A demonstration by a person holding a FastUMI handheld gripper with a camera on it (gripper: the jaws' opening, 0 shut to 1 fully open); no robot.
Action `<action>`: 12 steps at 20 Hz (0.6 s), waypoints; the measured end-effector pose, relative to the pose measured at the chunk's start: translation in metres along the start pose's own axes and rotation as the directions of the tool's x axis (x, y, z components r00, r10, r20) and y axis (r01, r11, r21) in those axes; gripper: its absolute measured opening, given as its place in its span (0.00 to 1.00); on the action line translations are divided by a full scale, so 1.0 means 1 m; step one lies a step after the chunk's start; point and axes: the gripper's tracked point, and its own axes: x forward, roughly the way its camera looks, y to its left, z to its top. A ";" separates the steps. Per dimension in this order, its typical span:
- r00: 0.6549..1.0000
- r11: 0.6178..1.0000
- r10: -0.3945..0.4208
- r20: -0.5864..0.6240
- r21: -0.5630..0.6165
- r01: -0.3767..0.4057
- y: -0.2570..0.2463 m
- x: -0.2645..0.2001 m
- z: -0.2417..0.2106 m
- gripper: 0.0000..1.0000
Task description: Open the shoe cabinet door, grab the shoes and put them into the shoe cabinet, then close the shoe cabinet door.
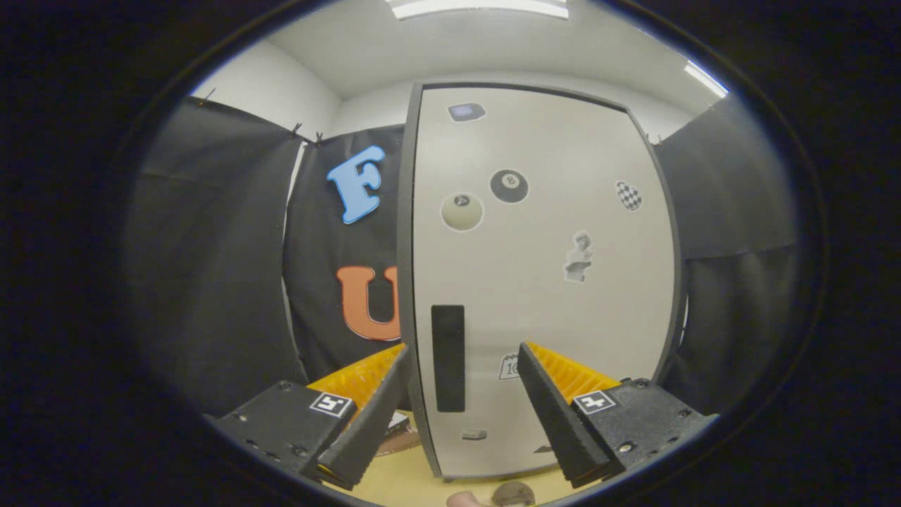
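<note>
- Gripper view looks straight at the shoe cabinet door [542,282], a tall pale panel with a dark edge that takes up the middle of the frame and appears closed.
- The hand-held gripper [462,366] sits at the lower middle of the frame with its two fingers spread wide apart, holding nothing.
- A dark vertical handle [448,358] is set low on the door near its left edge; it lies between the two fingers and beyond their tips.
- The left finger [376,401] reaches up toward the door's left edge, and the right finger [552,405] points at the door's lower middle.
- Stickers dot the door: a black billiard ball [509,186] and a cream ball [462,211] in the upper middle, a checkered one [628,195] at the upper right, and a pale figure [578,258] right of centre.
- Below the door, at the bottom of the frame, a strip of light wooden counter [401,482] shows between the fingers.
- At the very bottom, a small rounded brownish thing [512,493] peeks in; I cannot tell what it is.
- Dark cloth walls [211,282] hang on both sides of the cabinet.
</note>
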 end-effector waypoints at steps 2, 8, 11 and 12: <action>1.000 1.000 -0.011 -0.023 0.025 0.011 -0.002 0.021 -0.009 0.99; 0.999 1.000 0.025 -0.041 0.006 -0.025 0.005 0.056 -0.017 0.92; 0.998 0.999 -0.002 -0.059 -0.036 0.000 0.003 0.061 -0.022 0.61; 0.997 0.997 -0.010 -0.077 -0.072 0.005 0.006 0.063 -0.025 0.56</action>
